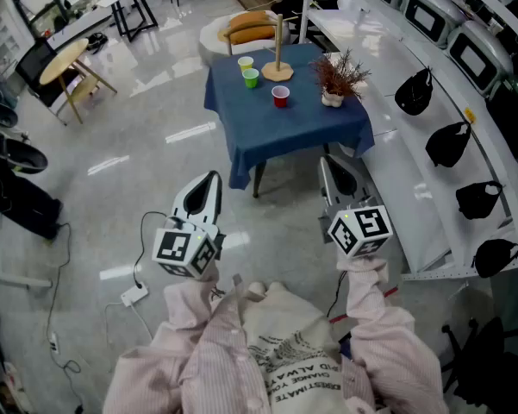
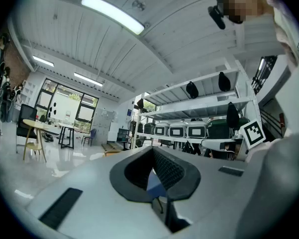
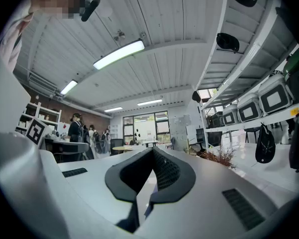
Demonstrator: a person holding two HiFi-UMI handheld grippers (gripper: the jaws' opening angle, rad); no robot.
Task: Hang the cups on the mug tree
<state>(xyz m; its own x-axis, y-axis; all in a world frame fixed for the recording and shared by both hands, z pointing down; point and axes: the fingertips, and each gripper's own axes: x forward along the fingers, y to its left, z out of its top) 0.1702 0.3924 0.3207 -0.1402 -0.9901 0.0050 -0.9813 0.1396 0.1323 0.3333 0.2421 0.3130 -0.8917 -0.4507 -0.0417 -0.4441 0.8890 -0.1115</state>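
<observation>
Approach stage: both grippers empty, no cup hung yet.
Head view: left gripper (image 1: 212,179) and right gripper (image 1: 329,164) held level, well short of the desk (image 1: 280,136). The yellow cup (image 1: 245,63), green cup (image 1: 251,78) and red cup (image 1: 281,97) stand near the bare mug tree (image 1: 277,41), prob. grouped for short reach. Left gripper view: fingers (image 2: 170,171) together, nothing btwn, as no grasp is due. Right gripper view: same, together and empty.

We see a glossy grey floor (image 1: 86,231), long white shelving (image 1: 405,188) along the right, a round wooden table (image 1: 63,60) far left, and ceiling strip lights (image 2: 112,14).
</observation>
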